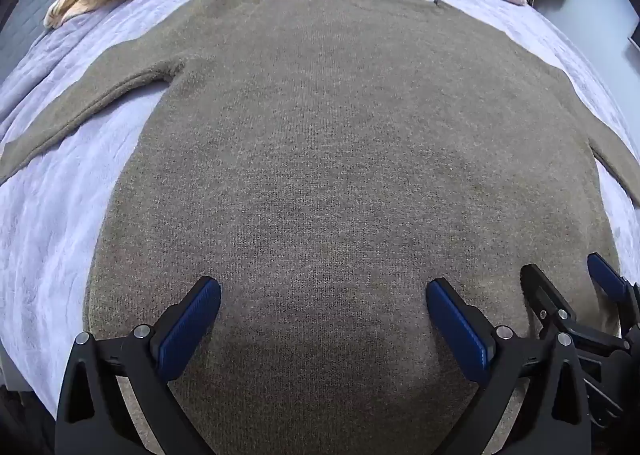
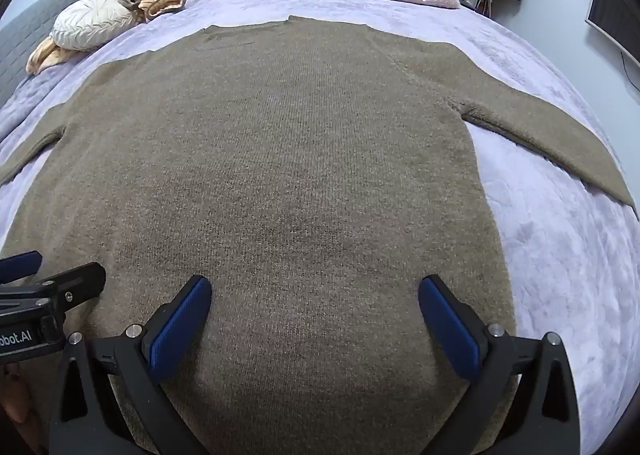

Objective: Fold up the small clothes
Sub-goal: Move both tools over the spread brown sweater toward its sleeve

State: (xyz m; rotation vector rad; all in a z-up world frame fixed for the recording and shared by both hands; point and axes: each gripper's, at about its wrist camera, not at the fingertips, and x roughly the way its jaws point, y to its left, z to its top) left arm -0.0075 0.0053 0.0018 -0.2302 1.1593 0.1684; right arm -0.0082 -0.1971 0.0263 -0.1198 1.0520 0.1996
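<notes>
Both tools spread wide, empty, above brown sweater (image 1: 340,143); left tool (image 1: 323,311) body reads "obot.AI"; right tool (image 2: 315,309).

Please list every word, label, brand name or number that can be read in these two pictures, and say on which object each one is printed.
"obot.AI": white letters on the black body of the left gripper, at the left edge of the right wrist view; the beginning of the word is cut off by the picture edge.
Small dark tag near the collar of the brown knitted sweater: too small to read.
No other text is visible.
</notes>
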